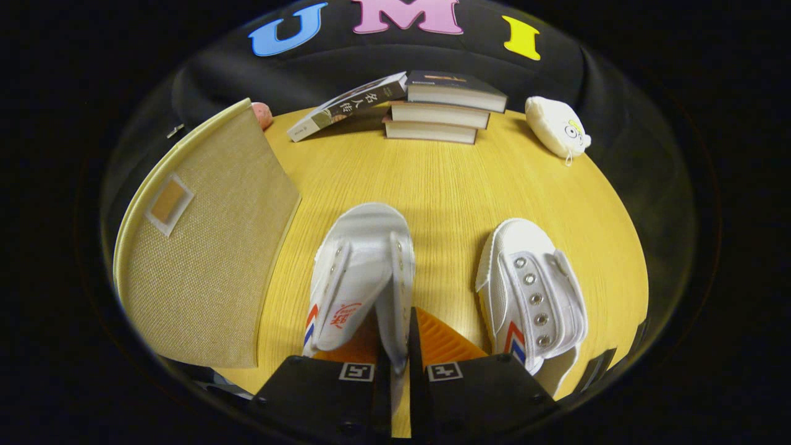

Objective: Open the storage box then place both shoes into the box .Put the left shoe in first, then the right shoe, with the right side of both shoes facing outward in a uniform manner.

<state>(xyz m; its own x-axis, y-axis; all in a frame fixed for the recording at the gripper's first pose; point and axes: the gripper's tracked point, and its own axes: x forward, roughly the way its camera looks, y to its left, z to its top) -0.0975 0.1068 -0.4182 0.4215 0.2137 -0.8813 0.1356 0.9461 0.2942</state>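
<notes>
Left shoe [361, 278]: lower centre of the frame, toe pointing toward the books; right-hand eyelet wall caught between the fingers; appears tilted, possibly raised off the table, contact with the surface not determinable.
Gripper [400, 346]: bottom centre; fingers drawn close together and clamped on the thin side wall of the left shoe, one finger inside the opening, one outside.
Right shoe [531, 293]: lower right, just beside the gripper, resting on the table, apart from the left shoe.
Storage box [204, 247]: left of the frame, beige fabric; large panel, apparently the lid, standing raised and facing the camera; interior hidden behind it.
Step in hand (judged): carrying the left shoe to the box, first of the two.
Method: keep grip firm on the eyelet wall, since thin canvas may slip or fold; lift clear of the table before swinging left; avoid brushing the right shoe; clear the raised panel edge before lowering; orient so the right side faces outward.
Risk: shoe pivoting about the pinch point and rotating out of the required orientation.
Table [445, 179]: yellow wood grain.
Books [442, 111]: stacked at upper centre, one leaning at the left.
Plush toy [556, 127]: upper right, well apart.
</notes>
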